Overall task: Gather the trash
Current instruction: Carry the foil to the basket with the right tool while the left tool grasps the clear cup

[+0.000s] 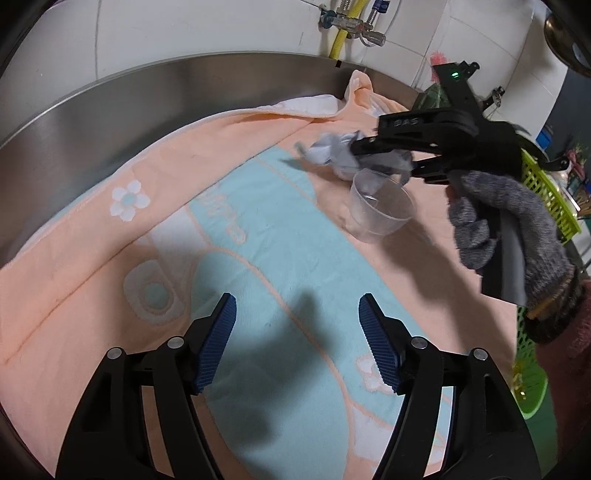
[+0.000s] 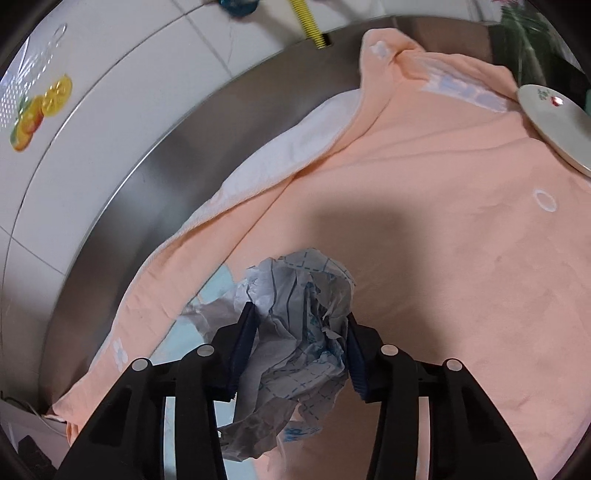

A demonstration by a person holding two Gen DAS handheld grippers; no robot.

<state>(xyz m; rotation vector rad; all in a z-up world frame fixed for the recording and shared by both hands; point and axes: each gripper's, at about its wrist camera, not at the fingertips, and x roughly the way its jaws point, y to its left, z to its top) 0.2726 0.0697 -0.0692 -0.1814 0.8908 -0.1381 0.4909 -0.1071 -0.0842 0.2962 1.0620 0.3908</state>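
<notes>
A crumpled white paper with blue print (image 2: pixel 295 350) sits between the blue pads of my right gripper (image 2: pixel 299 310), which is shut on it just above the peach towel (image 2: pixel 443 258). In the left wrist view the same paper (image 1: pixel 332 155) hangs from the right gripper (image 1: pixel 369 158), held by a grey-gloved hand (image 1: pixel 517 229). A clear plastic cup (image 1: pixel 382 210) stands on the towel directly under that gripper. My left gripper (image 1: pixel 297 299) is open over the towel's light blue patch (image 1: pixel 258 240), with nothing between its fingers.
The towel lies on a steel counter with a raised back rim (image 1: pixel 147 92) against a white tiled wall with pipes (image 1: pixel 343 26). A green plastic basket (image 1: pixel 546 192) stands at the right edge. A white plate (image 2: pixel 554 122) rests on the towel's far right corner.
</notes>
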